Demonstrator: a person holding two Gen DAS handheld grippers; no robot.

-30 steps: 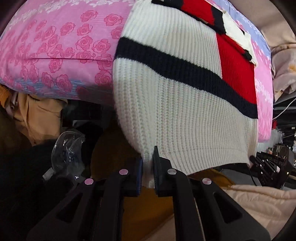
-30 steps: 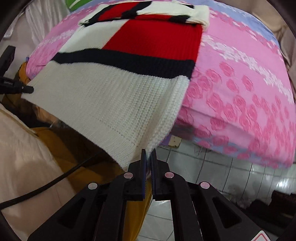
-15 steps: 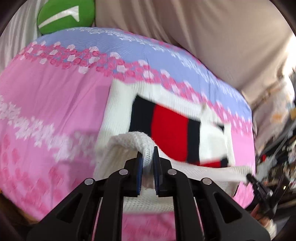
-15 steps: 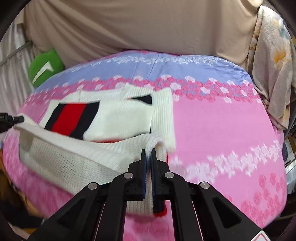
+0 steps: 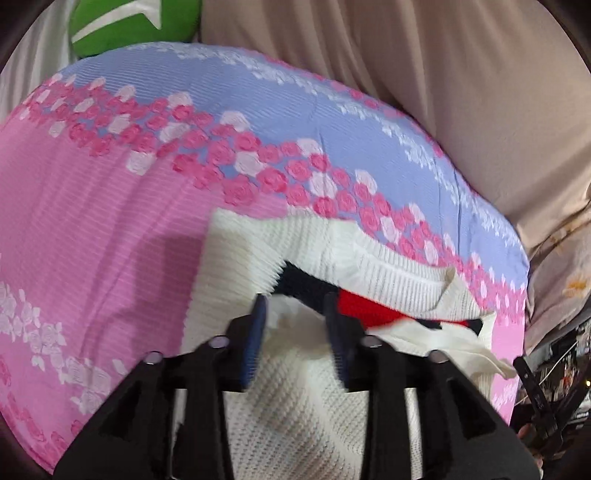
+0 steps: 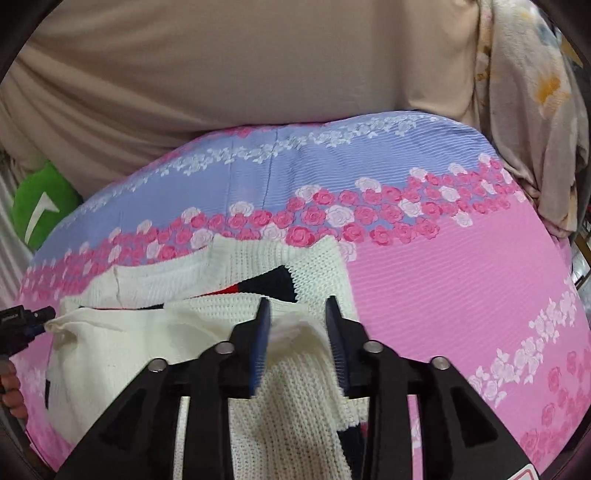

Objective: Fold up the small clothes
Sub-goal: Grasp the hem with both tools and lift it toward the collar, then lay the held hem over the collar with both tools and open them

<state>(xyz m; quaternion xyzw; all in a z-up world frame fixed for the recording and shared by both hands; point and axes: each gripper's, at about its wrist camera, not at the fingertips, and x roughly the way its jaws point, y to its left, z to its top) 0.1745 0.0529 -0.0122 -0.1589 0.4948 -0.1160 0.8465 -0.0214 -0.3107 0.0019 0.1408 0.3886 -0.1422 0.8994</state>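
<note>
Sweater (image 5: 295, 398) folded on bed (image 5: 110, 221) — left gripper (image 5: 297, 325), right gripper (image 6: 299, 325) angled down, jaws opening, hem loose between.

sweater (image 5: 303, 398) on bedspread (image 5: 110, 229), cushion (image 5: 129, 26) behind

Pink and lilac rose-print bed (image 6: 461, 280), folded white knit sweater (image 6: 110, 343) lying on it

Knitted sweater (image 5: 295, 398) folded over on a flowered bedspread.

The garment is white rib and waffle knit with navy and red blocks. Its lower white part lies doubled forward over the upper part, so that only a strip of navy and red (image 6: 273, 282) shows between the layers. The ribbed far edge (image 5: 402, 269) lies flat against the cover's band of pink roses.
</note>
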